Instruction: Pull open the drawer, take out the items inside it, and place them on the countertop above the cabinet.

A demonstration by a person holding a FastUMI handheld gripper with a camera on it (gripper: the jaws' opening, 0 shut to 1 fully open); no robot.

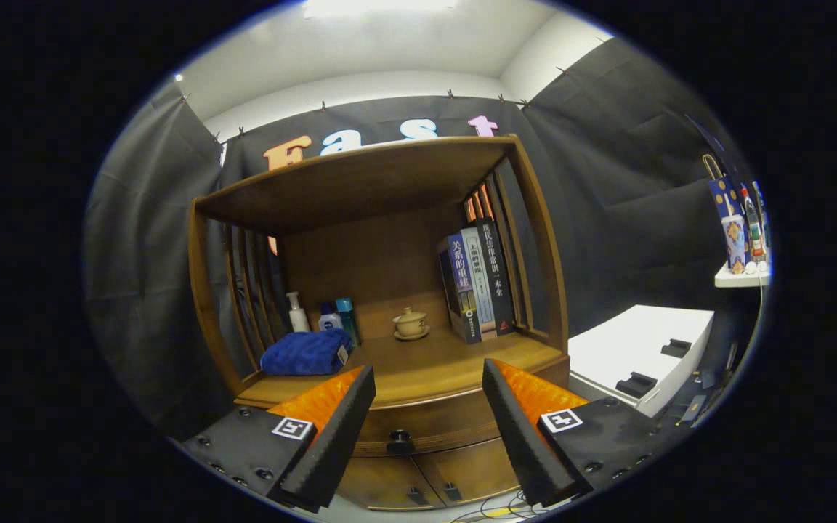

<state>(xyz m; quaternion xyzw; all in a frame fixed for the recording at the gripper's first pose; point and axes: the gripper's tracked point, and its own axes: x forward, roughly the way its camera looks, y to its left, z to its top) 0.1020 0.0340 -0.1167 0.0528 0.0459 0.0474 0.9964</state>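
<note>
Jaws of your gripper [429, 378] stand spread wide, holding nothing. Between them, a little ahead, you see the closed drawer [418, 428] with its dark knob [399, 439], just under the cabinet's tabletop [426, 367]. On that tabletop sit a folded blue towel [306, 353], bottles [320, 314], a lidded teacup [410, 322] and upright books [478, 280].

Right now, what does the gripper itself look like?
The gripper has two wedge-shaped fingers with ribbed foam-like inner pads. Each sits on a flat bolted plate carrying a small square black-and-white marker. The fingers stand open, with the drawer knob beyond them.
</note>
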